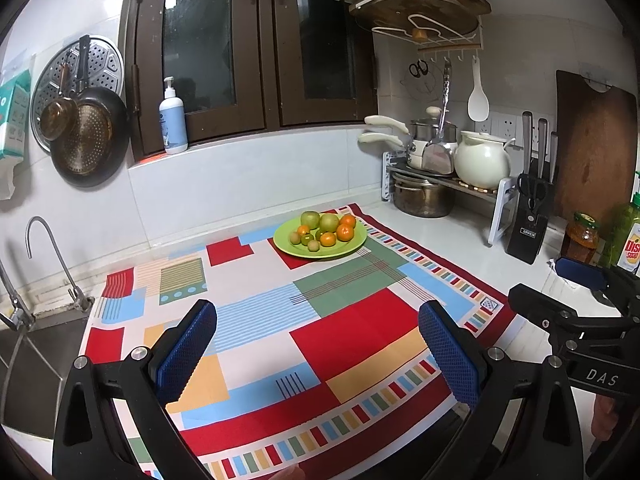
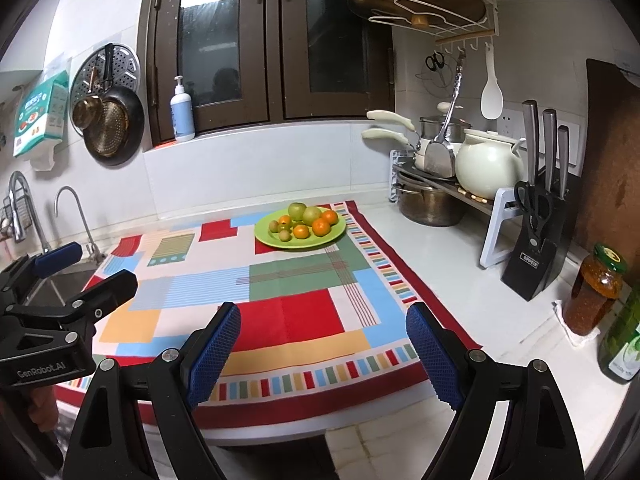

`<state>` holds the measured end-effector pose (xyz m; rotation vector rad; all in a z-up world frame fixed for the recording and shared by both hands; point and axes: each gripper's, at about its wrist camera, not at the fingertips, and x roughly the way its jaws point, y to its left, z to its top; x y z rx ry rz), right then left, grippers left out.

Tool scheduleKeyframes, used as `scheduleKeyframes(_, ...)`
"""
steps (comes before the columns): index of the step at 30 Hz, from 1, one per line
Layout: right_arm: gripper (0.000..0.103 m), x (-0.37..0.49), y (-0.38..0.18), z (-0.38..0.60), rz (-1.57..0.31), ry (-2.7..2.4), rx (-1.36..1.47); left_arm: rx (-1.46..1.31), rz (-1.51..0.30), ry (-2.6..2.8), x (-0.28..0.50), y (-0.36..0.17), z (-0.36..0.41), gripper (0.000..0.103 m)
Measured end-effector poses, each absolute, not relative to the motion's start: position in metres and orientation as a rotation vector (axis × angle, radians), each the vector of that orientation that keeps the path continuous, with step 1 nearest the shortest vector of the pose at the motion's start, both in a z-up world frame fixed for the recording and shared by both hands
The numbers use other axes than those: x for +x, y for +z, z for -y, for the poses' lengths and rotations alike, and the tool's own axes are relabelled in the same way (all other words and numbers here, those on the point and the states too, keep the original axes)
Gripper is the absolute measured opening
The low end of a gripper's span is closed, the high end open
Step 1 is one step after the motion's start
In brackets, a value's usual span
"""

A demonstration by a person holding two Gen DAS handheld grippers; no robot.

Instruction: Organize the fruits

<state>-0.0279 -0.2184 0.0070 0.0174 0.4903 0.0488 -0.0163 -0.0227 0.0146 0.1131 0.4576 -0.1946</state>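
Kitchen counter, patchwork cloth (image 1: 280, 320): both grippers hanging back, jaws wide, empty.
You're facing the round green plate of fruit (image 2: 300, 243), straight ahead, well beyond right gripper (image 2: 324, 348) and left gripper (image 1: 316, 344).

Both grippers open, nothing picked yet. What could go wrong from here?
1. The fruits sit heaped and touching on the green plate; pulling one may send neighbours rolling off.
2. The plate rests on a loose patterned cloth that overhangs the counter edge; dragging it could shift everything.
3. The left gripper and right gripper are close together and may collide reaching in.
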Motion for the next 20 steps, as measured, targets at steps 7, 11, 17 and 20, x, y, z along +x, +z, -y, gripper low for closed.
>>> scheduleKeyframes(7, 0.085, -0.0268, 0.0064, 0.2184, -0.493, 0.048, 0.017, 0.113, -0.458, -0.192, -0.0144, 0.0142, 0.0225, 0.103)
scheduleKeyframes(11, 0.085, -0.0249, 0.0055, 0.2192, -0.499, 0.048, 0.019, 0.107, -0.466, -0.195, -0.012, 0.0132, 0.0213, 0.103)
scheduleKeyframes(17, 0.085, -0.0232, 0.0049, 0.2185, -0.5, 0.045, 0.018, 0.099, -0.484, -0.201, -0.0071, 0.0105, 0.0205, 0.103)
scheduleKeyframes(20, 0.085, -0.0218, 0.0041, 0.2187, -0.502, 0.044, 0.017, 0.1, -0.484, -0.2, -0.0067, 0.0097, 0.0205, 0.103)
